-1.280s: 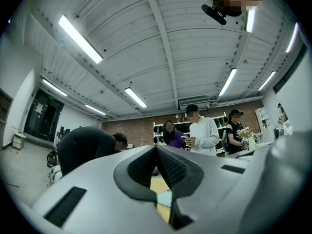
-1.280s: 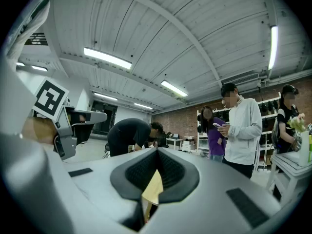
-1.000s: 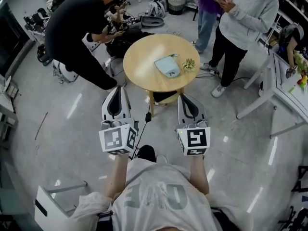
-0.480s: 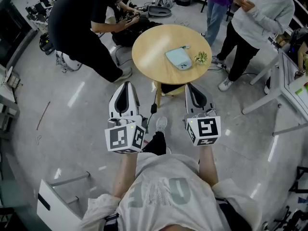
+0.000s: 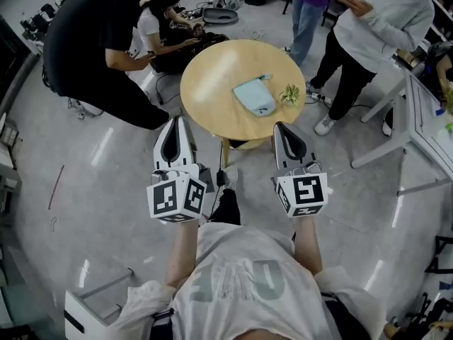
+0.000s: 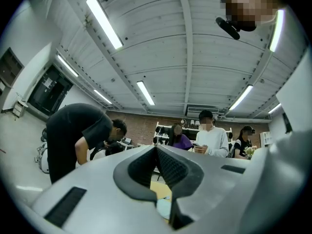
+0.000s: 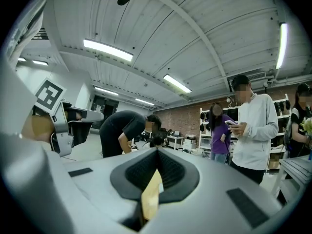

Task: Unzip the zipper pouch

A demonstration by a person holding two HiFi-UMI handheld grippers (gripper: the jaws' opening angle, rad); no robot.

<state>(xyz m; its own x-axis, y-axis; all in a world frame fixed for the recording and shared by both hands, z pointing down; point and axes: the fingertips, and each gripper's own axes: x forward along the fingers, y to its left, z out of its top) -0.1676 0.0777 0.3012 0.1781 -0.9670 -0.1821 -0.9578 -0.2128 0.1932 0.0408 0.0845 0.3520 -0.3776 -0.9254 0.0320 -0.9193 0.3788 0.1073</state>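
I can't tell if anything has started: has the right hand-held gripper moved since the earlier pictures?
Yes. The right hand-held gripper has come toward the round table; its tip now overlaps the near rim, earlier just short of it.

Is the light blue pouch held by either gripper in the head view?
No, the pouch lies on the round table, while the left gripper and right gripper are both shut and apart from it.

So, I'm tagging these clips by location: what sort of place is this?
Likely a robotics lab or workshop: gear on the floor, equipment shelves by a brick wall, and people around a round table with a pouch.
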